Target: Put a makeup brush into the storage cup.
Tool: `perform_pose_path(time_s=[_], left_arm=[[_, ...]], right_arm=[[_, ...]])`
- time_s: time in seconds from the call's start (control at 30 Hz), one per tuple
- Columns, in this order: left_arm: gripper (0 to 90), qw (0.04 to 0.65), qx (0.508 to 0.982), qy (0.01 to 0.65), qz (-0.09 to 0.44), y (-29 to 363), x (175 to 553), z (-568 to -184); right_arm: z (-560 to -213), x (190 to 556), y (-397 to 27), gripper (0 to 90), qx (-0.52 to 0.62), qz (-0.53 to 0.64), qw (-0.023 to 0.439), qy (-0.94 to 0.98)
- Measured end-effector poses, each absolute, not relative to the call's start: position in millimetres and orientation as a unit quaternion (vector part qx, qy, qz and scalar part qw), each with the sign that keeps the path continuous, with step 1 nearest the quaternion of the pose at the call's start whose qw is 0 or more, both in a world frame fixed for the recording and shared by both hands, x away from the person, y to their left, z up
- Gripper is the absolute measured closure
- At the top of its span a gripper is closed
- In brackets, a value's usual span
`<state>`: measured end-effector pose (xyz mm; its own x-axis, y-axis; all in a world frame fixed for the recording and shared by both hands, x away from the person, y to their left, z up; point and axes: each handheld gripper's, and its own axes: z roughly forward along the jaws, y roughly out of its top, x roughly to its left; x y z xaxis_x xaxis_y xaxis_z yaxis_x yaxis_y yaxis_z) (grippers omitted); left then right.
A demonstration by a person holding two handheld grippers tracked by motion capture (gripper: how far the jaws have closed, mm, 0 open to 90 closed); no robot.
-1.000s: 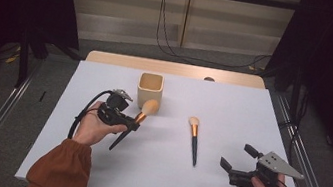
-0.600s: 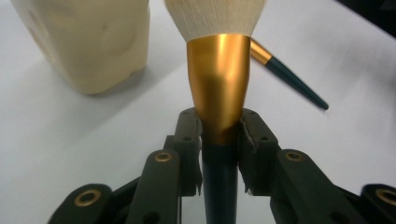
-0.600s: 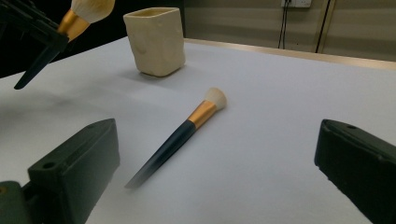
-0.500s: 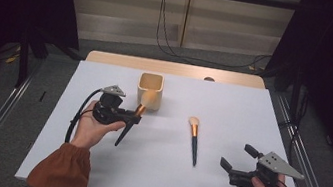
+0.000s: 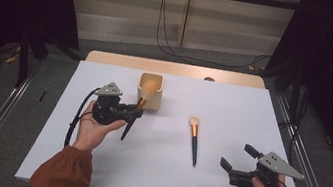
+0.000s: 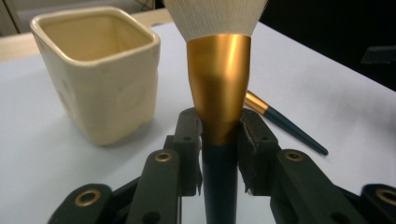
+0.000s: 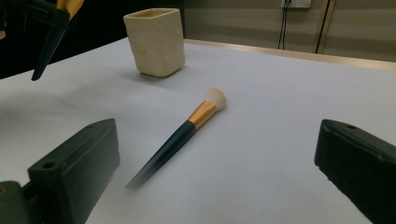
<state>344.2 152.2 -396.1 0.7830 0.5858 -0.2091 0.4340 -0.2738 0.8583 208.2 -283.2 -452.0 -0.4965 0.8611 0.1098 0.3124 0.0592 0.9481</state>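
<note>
Left of centre in the high view, the left gripper point(image 5: 135, 114) clamps a large makeup brush point(image 6: 219, 88) at its glossy gold ferrule, white bristles up, beside a square cream ceramic cup point(image 5: 150, 91); mid-frame, a slimmer brush point(image 5: 193, 137) lies flat on the white table point(image 5: 233, 109); lower right, the right gripper point(image 5: 237, 157) is spread wide, empty

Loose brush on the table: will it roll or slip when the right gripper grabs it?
The brush will probably roll if nudged sideways: its handle looks round and tapered. Likely stiff and light, given the slim shaft. Its glossy handle may slip; the open right gripper could hold better near the gold ferrule.
</note>
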Motion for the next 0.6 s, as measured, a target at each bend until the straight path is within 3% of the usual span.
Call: perform_pose_path(time_s=[0.6], left_arm=[[71.3, 0.558, 0.758, 0.317, 0.115, 154.3, 351.7, -390.8]], right_arm=[[-452.1, 208.4, -283.0, 0.0, 0.431, 0.534, 0.257, 0.68]])
